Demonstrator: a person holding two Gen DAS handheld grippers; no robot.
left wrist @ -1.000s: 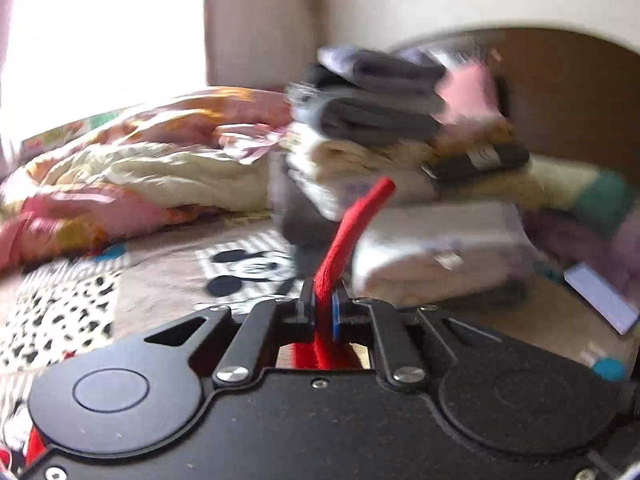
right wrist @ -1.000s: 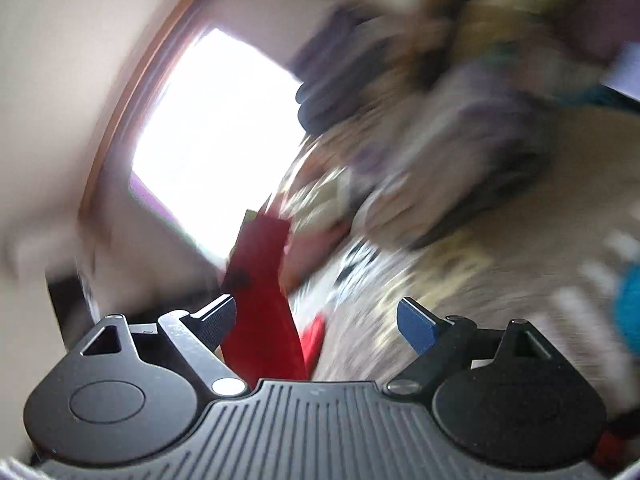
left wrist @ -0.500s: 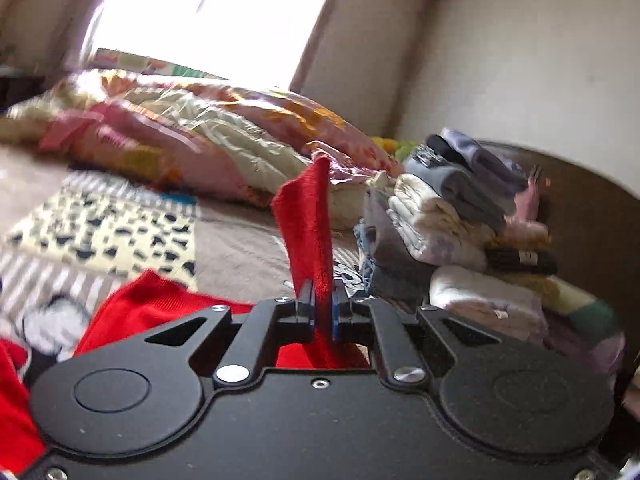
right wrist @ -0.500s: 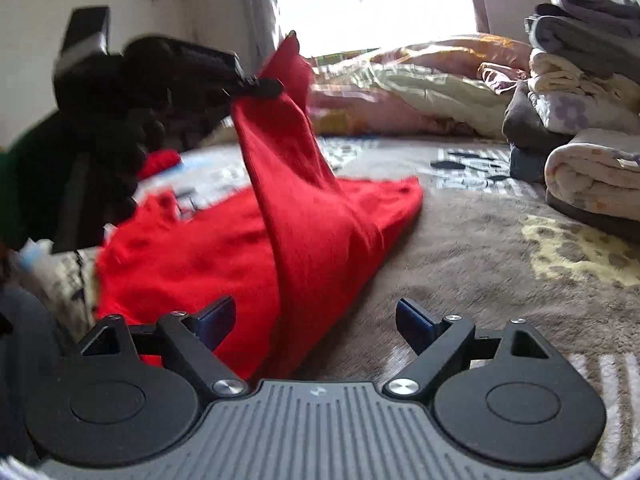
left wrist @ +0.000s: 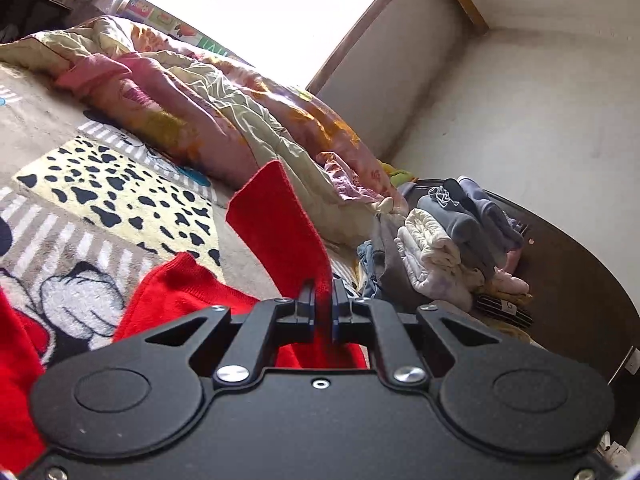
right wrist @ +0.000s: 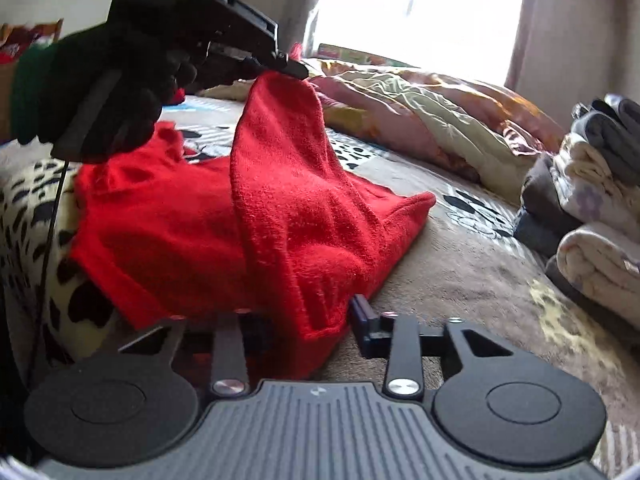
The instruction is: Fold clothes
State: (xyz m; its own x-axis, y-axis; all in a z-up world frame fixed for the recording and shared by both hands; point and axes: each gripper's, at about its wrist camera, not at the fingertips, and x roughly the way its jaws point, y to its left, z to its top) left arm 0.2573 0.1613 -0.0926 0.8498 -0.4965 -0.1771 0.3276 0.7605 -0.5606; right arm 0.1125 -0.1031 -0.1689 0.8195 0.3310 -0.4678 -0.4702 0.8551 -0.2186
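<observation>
Left tongs (left wrist: 323,300): closed on a fold of the red garment (left wrist: 280,224); cloth pinched between both fingertips, a flap standing up and forward past the tips.
Left tongs, right wrist view (right wrist: 294,68): held in a black-gloved hand (right wrist: 116,80); tip clamped on the top edge of the red garment (right wrist: 296,208), raised above the bed.
Right tongs (right wrist: 310,320): partly open; low, near the bed surface; lower hem of the garment lying in the gap between the fingers. Contact of pads with cloth: cannot tell.
Red garment, position: one edge lifted by the left tongs, draping down in a tent shape; remainder spread flat on the blanket (left wrist: 116,196), to the left of the right tongs.
Red garment, near end: hangs down to the right tongs, covering the inner side of the left finger.
Blanket: cartoon print, spotted and striped panels, covering the bed.
Quilt (left wrist: 224,108): crumpled, floral, along the far side of the bed under the window (left wrist: 272,8).
Folded clothes stack (left wrist: 452,240): to the right, well apart from the red garment; grey items on top, cream items beneath.
Folded clothes stack, right wrist view (right wrist: 596,216): at the right edge of the frame.
</observation>
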